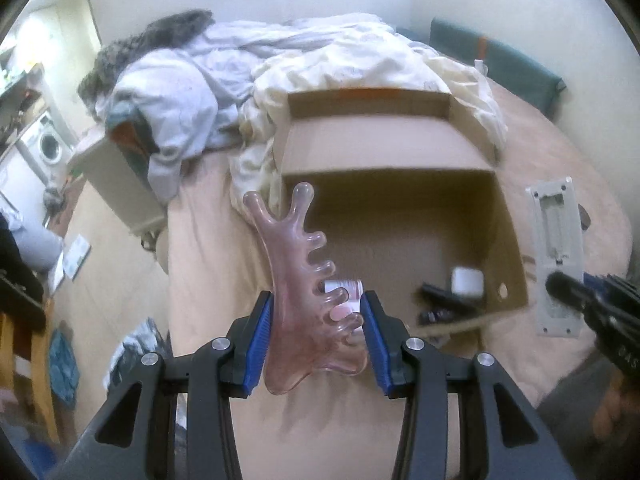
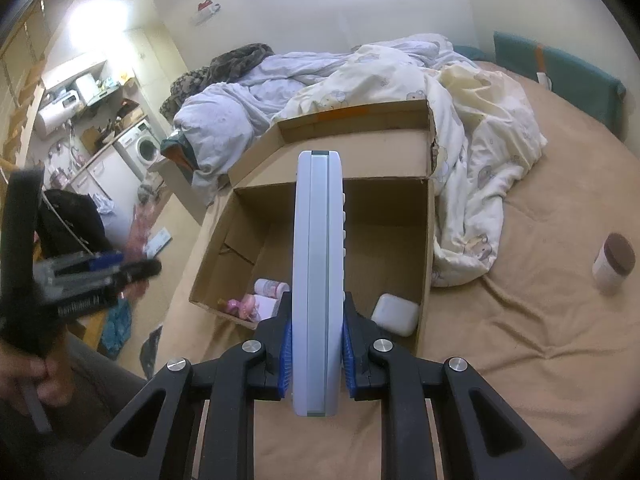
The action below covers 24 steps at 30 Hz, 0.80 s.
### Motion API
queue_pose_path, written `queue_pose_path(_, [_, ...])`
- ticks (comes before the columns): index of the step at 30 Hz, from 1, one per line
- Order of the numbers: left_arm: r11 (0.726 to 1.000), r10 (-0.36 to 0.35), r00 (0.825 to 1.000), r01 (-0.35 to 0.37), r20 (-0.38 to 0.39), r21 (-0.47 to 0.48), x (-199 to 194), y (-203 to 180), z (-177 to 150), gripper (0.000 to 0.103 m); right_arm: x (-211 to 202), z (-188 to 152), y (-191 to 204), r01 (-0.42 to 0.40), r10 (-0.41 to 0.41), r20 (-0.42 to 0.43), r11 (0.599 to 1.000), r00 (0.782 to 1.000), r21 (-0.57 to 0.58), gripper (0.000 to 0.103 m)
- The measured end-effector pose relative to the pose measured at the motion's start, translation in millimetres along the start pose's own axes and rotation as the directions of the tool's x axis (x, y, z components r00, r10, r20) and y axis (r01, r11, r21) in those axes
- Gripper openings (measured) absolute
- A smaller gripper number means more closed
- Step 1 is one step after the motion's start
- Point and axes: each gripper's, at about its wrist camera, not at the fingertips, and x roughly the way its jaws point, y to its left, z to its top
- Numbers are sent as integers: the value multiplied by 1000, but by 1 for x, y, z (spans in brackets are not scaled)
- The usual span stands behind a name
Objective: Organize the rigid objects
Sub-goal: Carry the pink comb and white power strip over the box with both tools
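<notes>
My left gripper [image 1: 316,320] is shut on a pink translucent massage comb [image 1: 296,264], which stands up between the blue pads, above the near left corner of an open cardboard box [image 1: 508,240]. My right gripper [image 2: 316,344] is shut on a white remote [image 2: 318,280], held on edge in front of the same box [image 2: 426,240]. Inside lie a white case [image 2: 394,314], pink-and-white bottles [image 2: 264,296] and dark items [image 1: 440,304]. In the left wrist view the right gripper [image 1: 568,292] holds the remote [image 1: 558,256] beside the box. In the right wrist view the left gripper [image 2: 136,268] shows blurred at left.
The box sits on a tan bed sheet [image 2: 520,340]. Crumpled duvets [image 2: 460,120] are piled behind and to the right of it. A jar with a brown lid [image 2: 614,264] stands on the bed at right. A hand [image 2: 24,376] grips the left tool. The floor with clutter [image 1: 68,352] lies left of the bed.
</notes>
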Motion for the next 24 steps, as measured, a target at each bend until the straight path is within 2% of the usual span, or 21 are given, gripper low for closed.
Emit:
queue_pose_path(7, [999,-9,1000,8,8,39,26,-13,30,40,31,23,-7,5,-4,-46,1000,999,3,22])
queue_pose_path(11, [997,15,1000,-14,-10,79,57,-24,36,40,56,29,-6,-2,1,-79,1000,997,-10,22])
queue_pose_path(15, [998,-11,999,14,-36,64,89,-28,32,40,77,24,-11,-19,23,-127,999,992,36,22])
queue_pose_path(17, [997,12,999,-8,-53,83,107,-32,24,40,88,19,-13,-34,47,-173,996,984,77,22])
queue_pose_path(20, [998,-2,995,9,-103,69,127,-32,15,40,107,10,-12,-41,65,-234,994,970,105,22])
queue_pose_path(24, [999,-27,992,31,-125,32,141,-29,10,40,119,7,-10,-33,62,-252,992,966,119,21])
